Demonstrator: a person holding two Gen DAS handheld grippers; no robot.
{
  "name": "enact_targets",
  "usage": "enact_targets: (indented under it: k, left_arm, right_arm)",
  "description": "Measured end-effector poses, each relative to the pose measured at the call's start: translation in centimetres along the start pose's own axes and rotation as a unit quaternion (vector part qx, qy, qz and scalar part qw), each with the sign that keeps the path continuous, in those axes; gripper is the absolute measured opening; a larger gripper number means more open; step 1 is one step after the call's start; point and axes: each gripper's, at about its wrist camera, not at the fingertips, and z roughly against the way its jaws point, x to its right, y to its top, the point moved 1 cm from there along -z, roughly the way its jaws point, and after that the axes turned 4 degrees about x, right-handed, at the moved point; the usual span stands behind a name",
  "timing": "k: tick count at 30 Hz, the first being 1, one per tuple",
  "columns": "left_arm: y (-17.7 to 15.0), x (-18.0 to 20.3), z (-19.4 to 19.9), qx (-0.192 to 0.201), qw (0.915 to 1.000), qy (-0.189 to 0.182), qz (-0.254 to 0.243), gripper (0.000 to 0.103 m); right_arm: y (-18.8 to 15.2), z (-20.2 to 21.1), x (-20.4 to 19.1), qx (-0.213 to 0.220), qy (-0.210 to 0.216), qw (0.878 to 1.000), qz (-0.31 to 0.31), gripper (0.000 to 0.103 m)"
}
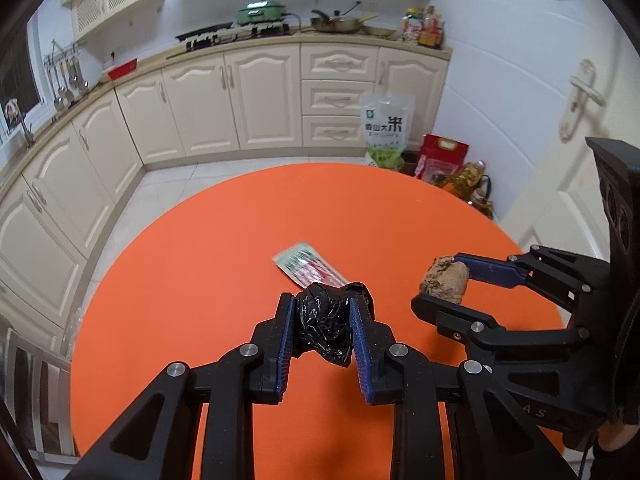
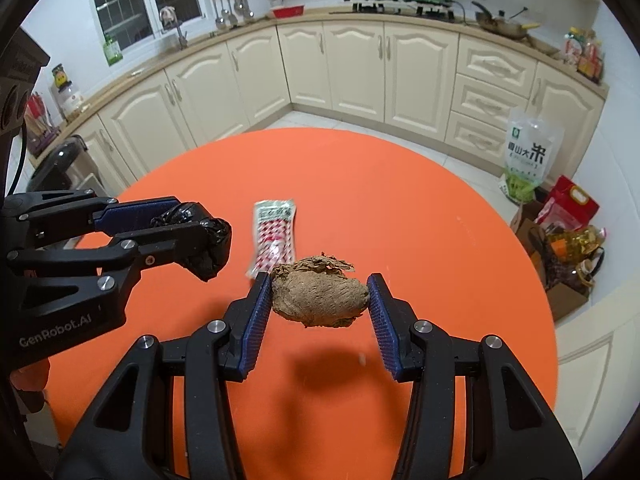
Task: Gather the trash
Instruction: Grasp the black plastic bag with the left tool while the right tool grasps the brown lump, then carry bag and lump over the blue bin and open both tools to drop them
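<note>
My left gripper (image 1: 322,304) is shut on a crumpled black plastic bag (image 1: 325,330), held above the round orange table (image 1: 192,280). My right gripper (image 2: 319,278) is shut on a brown crumpled paper wad (image 2: 320,300), also lifted, with its shadow on the tabletop (image 2: 420,208) below. A flat red, white and green wrapper (image 1: 308,266) lies on the table just beyond both grippers; the right wrist view has this wrapper (image 2: 274,232) between them. Each view shows the other gripper: the right gripper (image 1: 438,282) with the wad (image 1: 446,278), the left gripper (image 2: 200,222) with the bag (image 2: 214,248).
Cream kitchen cabinets (image 1: 240,100) curve around the far side and left. On the floor at the right stand a rice bag (image 1: 386,128), a red box (image 1: 442,158) and oil bottles (image 1: 470,184). A white door (image 1: 560,120) is at the right.
</note>
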Motion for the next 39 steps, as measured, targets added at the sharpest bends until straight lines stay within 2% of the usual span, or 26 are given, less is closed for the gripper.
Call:
enact_targets:
  k: [3, 8, 12, 19, 22, 27, 33, 39]
  left_arm:
    - [-1.5, 2.5, 3.3, 0.017, 0.9997, 0.000, -0.018, 0.023]
    - [-4.7, 7.4, 7.7, 0.029, 0.9986, -0.020, -0.040, 0.023]
    - [-7.4, 12.7, 11.0, 0.034, 0.9958, -0.041, -0.074, 0.023]
    - [-10.7, 21.5, 12.6, 0.017, 0.9887, -0.089, -0.119, 0.024]
    - [-11.6, 24.6, 12.0, 0.007, 0.9855, -0.102, -0.136, 0.024]
    - [-11.5, 29.7, 8.1, -0.022, 0.9787, -0.114, -0.169, 0.024]
    - [-12.2, 33.9, 4.3, -0.059, 0.9716, -0.124, -0.193, 0.025]
    - [-11.4, 35.9, 0.7, -0.073, 0.9668, -0.115, -0.216, 0.031]
  right_arm:
    - [-1.5, 3.4, 0.0, 0.012, -0.001, 1.000, -0.003, 0.046]
    - [-4.9, 9.6, 0.5, 0.034, -0.009, 0.999, -0.012, 0.046]
    - [-8.5, 15.0, 1.2, 0.049, -0.025, 0.998, -0.020, 0.046]
    - [-15.5, 22.0, 3.9, 0.059, -0.075, 0.994, -0.046, 0.046]
    - [-18.7, 23.8, 5.9, 0.055, -0.094, 0.992, -0.068, 0.046]
    - [-23.5, 24.4, 9.0, 0.034, -0.124, 0.987, -0.099, 0.046]
    - [-27.7, 23.9, 12.7, 0.015, -0.127, 0.982, -0.137, 0.046]
    - [-30.1, 22.2, 15.2, -0.010, -0.121, 0.980, -0.158, 0.046]
